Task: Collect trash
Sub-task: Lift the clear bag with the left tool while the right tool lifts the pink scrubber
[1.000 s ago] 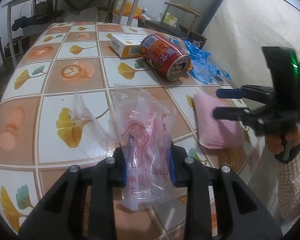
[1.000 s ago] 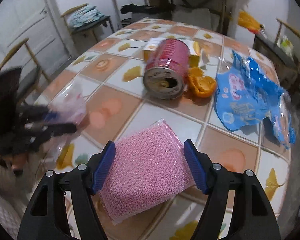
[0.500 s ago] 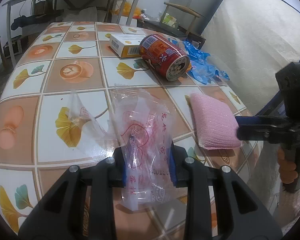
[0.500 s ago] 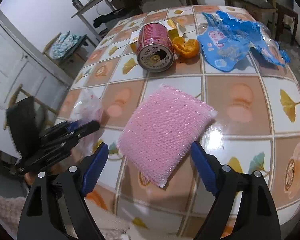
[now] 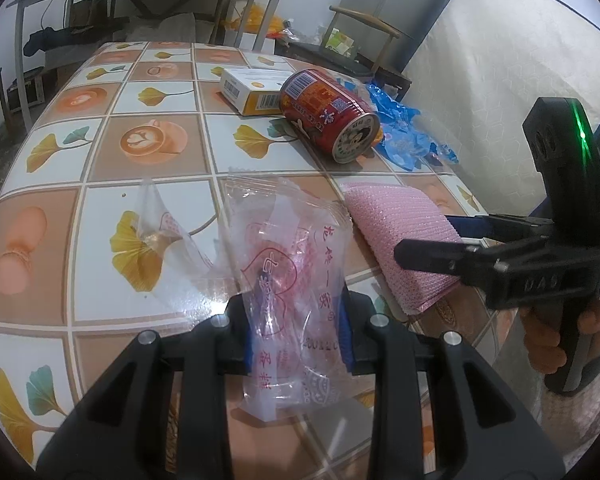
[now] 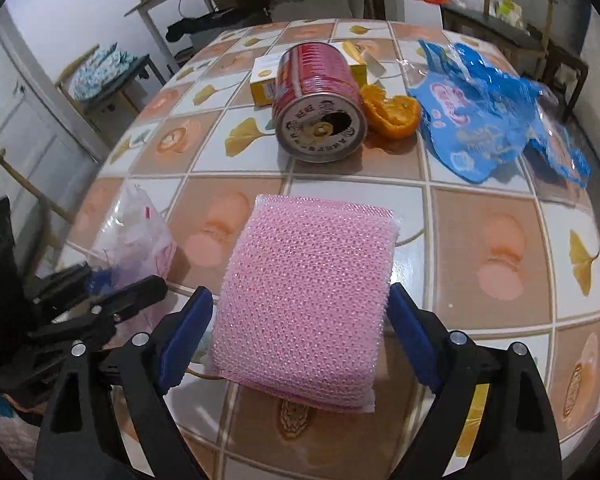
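While the left gripper (image 5: 296,322) stays clamped on the crinkly clear plastic wrapper (image 5: 288,256), the right gripper (image 6: 300,332), jaws just widened, straddles the pink mesh sponge (image 6: 306,284) on the tiled table (image 6: 492,240); closing off-centre may skid it away.

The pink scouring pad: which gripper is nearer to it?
Right. The right gripper straddles the pink scouring pad, its jaws just opened wide and clear of it. The left gripper sits beside it, shut on the clear plastic wrapper.

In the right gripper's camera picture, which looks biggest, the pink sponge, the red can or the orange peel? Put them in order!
1. Pink sponge, but it lies closest to the camera, so its true size is unsure.
2. Red can.
3. Orange peel, right beside the can and clearly smaller.
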### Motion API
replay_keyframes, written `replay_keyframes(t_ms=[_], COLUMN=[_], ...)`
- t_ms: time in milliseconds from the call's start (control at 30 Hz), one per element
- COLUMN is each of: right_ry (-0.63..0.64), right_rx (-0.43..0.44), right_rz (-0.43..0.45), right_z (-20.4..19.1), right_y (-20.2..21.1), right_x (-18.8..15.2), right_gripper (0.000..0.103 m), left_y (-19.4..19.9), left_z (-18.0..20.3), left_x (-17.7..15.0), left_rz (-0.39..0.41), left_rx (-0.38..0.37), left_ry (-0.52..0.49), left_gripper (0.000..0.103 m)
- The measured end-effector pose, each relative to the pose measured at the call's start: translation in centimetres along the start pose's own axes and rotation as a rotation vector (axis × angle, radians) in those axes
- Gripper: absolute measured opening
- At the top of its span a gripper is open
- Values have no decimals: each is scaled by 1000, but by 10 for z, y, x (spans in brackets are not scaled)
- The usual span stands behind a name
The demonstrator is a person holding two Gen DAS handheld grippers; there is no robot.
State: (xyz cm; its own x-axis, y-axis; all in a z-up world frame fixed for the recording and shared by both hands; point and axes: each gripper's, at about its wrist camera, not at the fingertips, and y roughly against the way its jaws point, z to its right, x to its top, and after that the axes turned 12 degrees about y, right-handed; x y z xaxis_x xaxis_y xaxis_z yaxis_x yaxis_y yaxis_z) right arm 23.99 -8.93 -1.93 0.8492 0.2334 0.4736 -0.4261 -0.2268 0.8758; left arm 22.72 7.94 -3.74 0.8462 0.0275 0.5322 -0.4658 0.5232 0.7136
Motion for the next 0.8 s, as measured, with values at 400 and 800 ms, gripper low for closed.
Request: replay_keyframes(t_ms=[400,800], right_ry=[103,112], right_rx=[-42,-46], right_rz=[6,50], right_z=[0,10], right_y=[12,27], right_x=[-18,-31], right_gripper=[81,91], left_y=[-1,-7], left_z=[6,26], left_x=[-2,-7], left_rz=[-14,-20], left_rx=[9,76], left_ry=[-2,-61], left_gripper=[29,29])
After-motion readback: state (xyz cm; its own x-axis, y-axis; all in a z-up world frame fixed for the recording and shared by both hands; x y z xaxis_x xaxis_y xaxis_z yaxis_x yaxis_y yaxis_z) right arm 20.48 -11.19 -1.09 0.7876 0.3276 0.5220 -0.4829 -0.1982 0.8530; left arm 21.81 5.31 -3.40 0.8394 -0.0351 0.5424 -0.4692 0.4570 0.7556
